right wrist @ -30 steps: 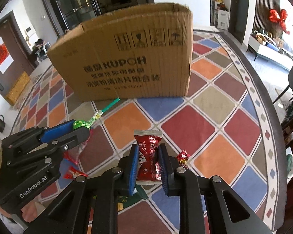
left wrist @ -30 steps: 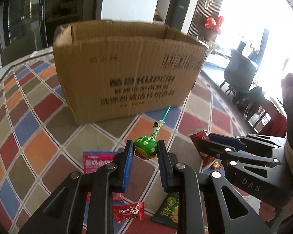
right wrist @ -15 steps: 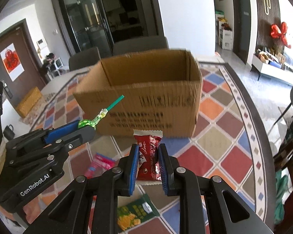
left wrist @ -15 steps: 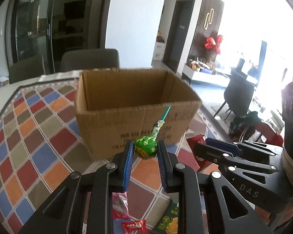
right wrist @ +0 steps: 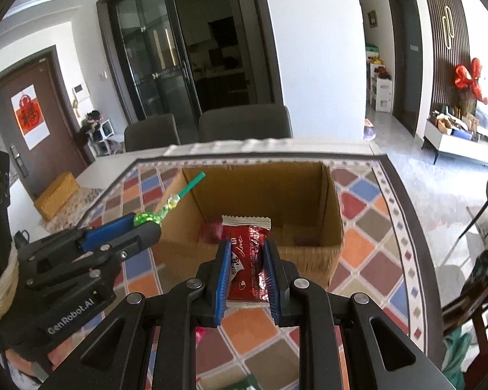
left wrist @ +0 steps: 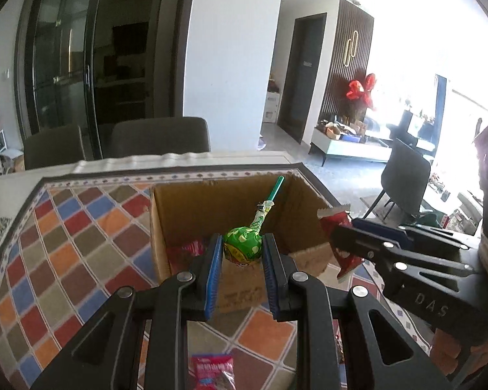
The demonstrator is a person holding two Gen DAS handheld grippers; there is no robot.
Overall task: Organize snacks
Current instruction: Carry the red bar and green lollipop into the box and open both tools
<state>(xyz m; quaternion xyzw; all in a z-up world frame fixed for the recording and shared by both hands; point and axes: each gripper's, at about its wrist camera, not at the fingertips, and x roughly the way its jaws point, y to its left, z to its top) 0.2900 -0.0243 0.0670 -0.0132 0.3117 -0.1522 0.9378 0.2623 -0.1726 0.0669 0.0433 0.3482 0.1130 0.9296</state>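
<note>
Above the near rim of the open cardboard box [left wrist: 304, 256], the left tongs [left wrist: 242, 260] were clamped on the round green-wrapped head of a lollipop [left wrist: 243, 245], its green stick slanting up and away over the box opening. Just to the right, the right tongs [right wrist: 245, 271] were clamped on a red snack packet [right wrist: 246, 265] held upright, with the word "Love" in white script and some Chinese characters on its front, too small to read. In the left wrist view the same packet stuck out of the other tongs beside the box's right corner, and "DAS" showed on that black body. In the right wrist view "GenRobot.AI" was printed on the left tool's side.

The box stood on a desk [left wrist: 58, 260] covered with a cloth of red, orange, blue and olive diamonds. Inside the box lay a pink-red wrapper [left wrist: 188, 248] against the left wall; printing on the box's near face was hidden or too blurred to read. On the cloth below the left tongs lay a pink packet [left wrist: 211, 370] with white lettering I could not make out. Two grey chairs [right wrist: 244, 123] stood behind the desk, and a red paper with a Chinese character hung on a brown door [right wrist: 29, 113]
</note>
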